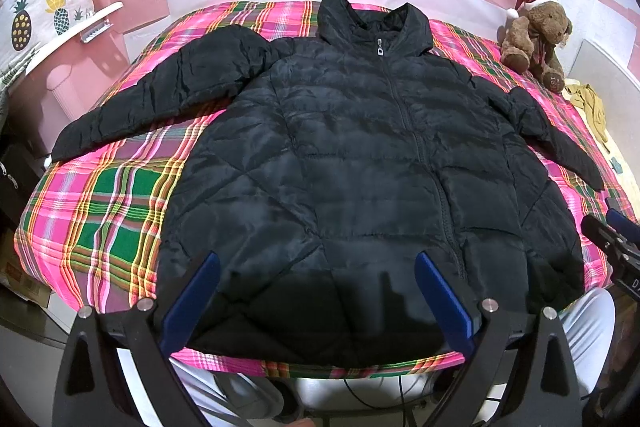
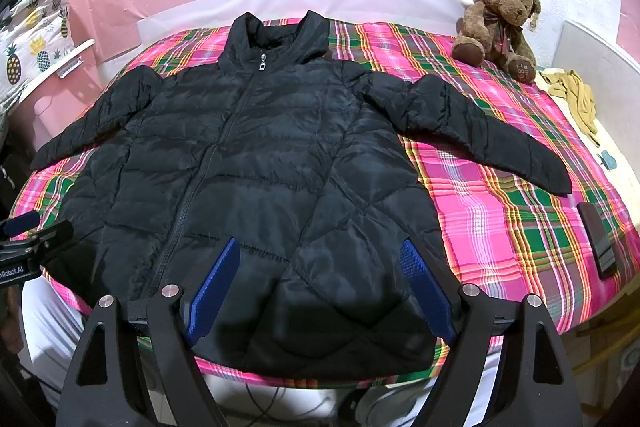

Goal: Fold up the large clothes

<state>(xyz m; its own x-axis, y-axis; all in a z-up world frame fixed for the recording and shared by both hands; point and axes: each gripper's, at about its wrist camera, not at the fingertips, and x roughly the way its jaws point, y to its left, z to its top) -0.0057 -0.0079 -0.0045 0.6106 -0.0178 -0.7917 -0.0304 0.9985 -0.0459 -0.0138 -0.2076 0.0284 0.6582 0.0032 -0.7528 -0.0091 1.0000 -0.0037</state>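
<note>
A black quilted puffer jacket [image 1: 352, 163] [image 2: 256, 179] lies flat and zipped on a pink and green plaid cloth [image 1: 100, 211] [image 2: 500, 211], collar at the far side, both sleeves spread outward. My left gripper [image 1: 318, 263] hovers open above the hem, left of the zipper, with nothing between its blue pads [image 1: 192, 303]. My right gripper [image 2: 322, 251] is open too, above the hem's right half, its blue pads [image 2: 424, 287] empty. Each gripper shows at the edge of the other's view: right gripper [image 1: 616, 239], left gripper [image 2: 28, 243].
A brown teddy bear in a Santa hat [image 1: 532, 35] [image 2: 496, 23] sits at the far right corner. Yellow fabric [image 2: 576, 99] lies right of it. A dark phone-like slab [image 2: 598, 241] rests near the right edge. A pineapple-print cushion [image 1: 44, 11] is at far left. White-trousered legs [image 1: 588, 331] show below.
</note>
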